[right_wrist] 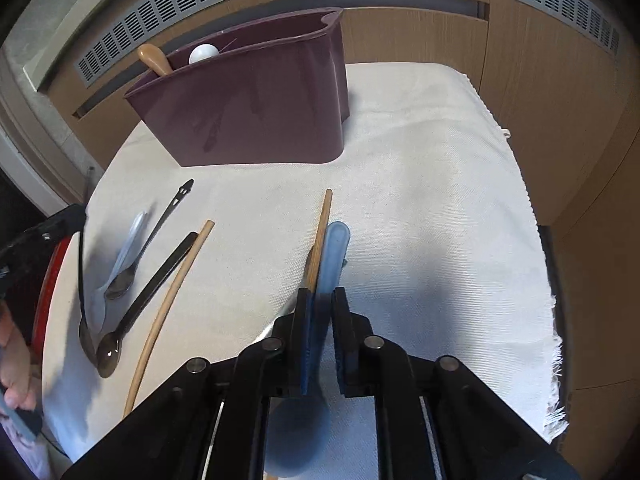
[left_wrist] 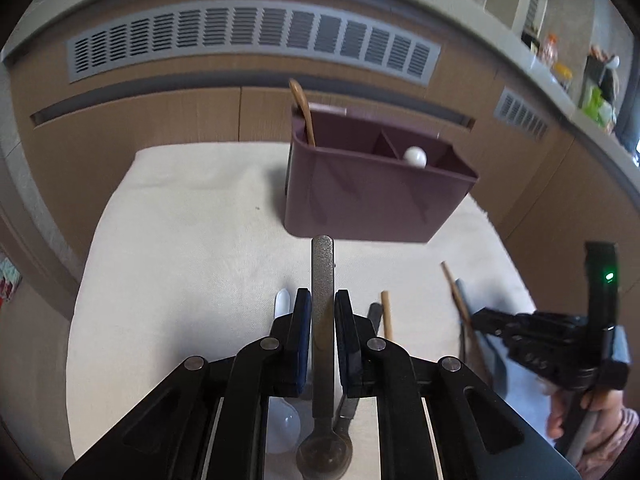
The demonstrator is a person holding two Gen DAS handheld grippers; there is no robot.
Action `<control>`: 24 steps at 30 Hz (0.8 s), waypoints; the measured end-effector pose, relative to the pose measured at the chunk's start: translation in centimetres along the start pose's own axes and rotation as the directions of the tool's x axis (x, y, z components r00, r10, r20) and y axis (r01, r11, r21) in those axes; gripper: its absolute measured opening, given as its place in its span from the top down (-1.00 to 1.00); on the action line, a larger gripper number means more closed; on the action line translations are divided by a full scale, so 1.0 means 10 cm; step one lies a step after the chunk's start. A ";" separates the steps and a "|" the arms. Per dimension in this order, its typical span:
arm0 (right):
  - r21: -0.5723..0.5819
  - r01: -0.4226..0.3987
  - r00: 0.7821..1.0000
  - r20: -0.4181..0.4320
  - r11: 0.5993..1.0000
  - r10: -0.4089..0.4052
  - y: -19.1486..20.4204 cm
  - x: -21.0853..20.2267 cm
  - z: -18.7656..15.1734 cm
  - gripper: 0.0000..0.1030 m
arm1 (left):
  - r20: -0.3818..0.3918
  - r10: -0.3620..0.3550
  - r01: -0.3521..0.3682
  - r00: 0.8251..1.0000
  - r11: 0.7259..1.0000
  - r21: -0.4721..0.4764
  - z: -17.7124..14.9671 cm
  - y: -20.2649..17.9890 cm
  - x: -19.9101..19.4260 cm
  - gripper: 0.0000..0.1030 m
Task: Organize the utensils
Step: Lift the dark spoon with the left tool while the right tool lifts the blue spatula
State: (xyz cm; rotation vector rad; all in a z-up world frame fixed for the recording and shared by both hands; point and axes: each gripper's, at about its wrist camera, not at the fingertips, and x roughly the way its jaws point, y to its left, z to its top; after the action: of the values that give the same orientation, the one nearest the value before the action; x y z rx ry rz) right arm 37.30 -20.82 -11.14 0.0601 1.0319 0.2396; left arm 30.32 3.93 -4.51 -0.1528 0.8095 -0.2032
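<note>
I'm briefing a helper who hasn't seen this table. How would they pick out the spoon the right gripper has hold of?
Find the maroon caddy on the white cloth, then come toward the near edge to the right gripper. Between its fingers lies the pale blue spoon, beside a thin wooden stick. It is the only blue, translucent utensil; the others are dark metal, white or wood.

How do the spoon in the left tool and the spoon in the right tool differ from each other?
The metal spoon in the left tool is grey, with a flat, narrow, speckled handle. The blue plastic spoon in the right tool is translucent, with a broader, rounded handle end. The metal spoon points at the maroon utensil holder; the blue one lies beside a wooden stick. Both are gripped by the handle, bowl toward the camera.
</note>
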 end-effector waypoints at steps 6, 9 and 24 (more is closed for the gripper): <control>-0.108 0.053 0.999 0.011 0.993 -0.052 0.15 -0.04 -0.07 0.88 | 0.054 -0.017 0.019 0.998 0.999 -0.035 -0.01 0.03 -0.23 0.77; -0.112 0.015 0.999 0.049 0.994 -0.009 0.15 -0.22 -0.13 0.94 | 0.077 -0.023 0.026 0.997 0.999 -0.039 -0.02 0.01 -0.36 0.77; -0.063 -0.063 0.998 0.025 0.996 0.065 0.02 -0.38 -0.21 0.72 | 0.126 -0.056 0.058 0.991 0.998 -0.019 -0.11 -0.12 -0.73 0.77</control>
State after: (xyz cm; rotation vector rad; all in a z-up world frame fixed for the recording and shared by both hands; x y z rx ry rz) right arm 33.61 -21.60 -9.00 0.0399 0.9957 0.3284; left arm 24.47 4.47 0.14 -0.2079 0.6833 -0.2364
